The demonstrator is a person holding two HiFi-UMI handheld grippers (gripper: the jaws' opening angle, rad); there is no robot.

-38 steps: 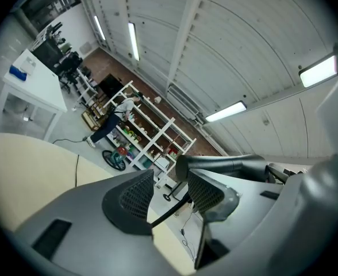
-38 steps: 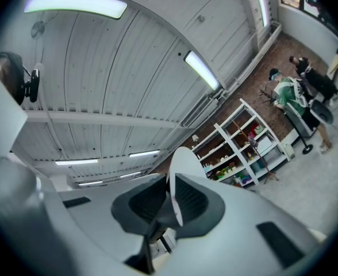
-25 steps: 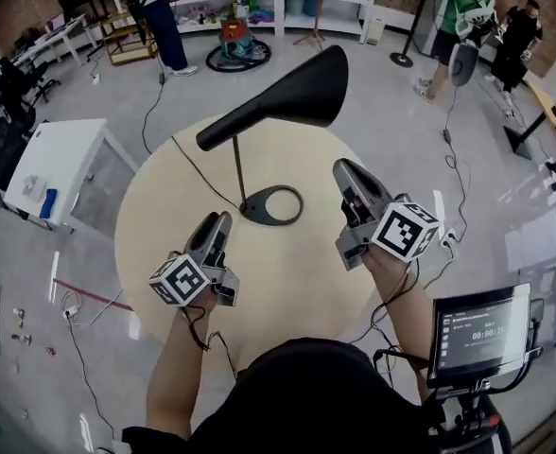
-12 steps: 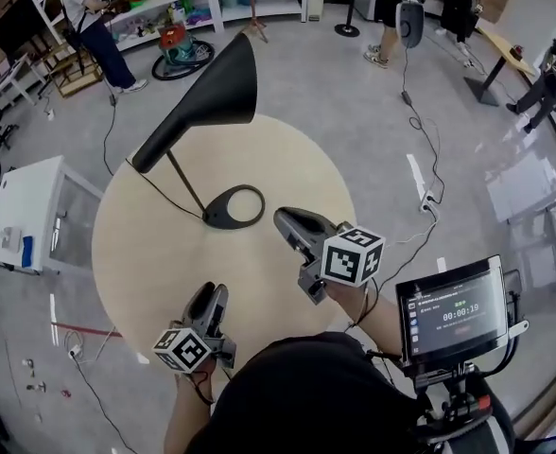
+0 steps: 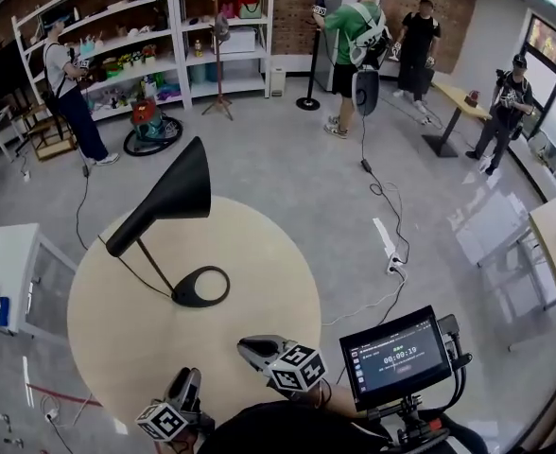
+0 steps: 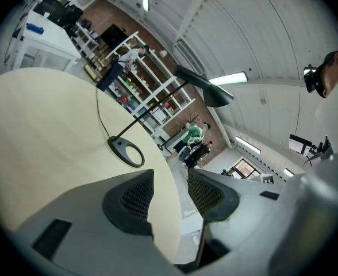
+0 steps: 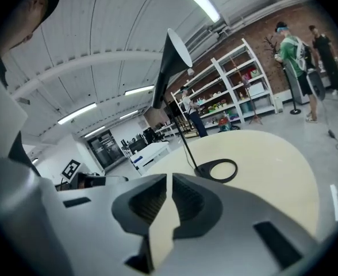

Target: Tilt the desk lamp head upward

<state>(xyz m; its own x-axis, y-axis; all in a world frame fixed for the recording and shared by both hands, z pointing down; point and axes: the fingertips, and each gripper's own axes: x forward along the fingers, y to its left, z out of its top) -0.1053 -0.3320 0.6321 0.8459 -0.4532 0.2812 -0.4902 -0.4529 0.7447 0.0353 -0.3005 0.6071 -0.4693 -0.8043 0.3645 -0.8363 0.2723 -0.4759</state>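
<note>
On the table (image 5: 259,282), the desk lamp (image 5: 169,201) stands beyond the closed right hand-held gripper (image 5: 245,347).

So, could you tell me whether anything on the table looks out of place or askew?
Nothing stands out. The lamp stands alone on the table, with its base flat. Its stem leans and its head is tipped steeply up, which looks set rather than knocked. Nothing spilled or broken shows.
</note>
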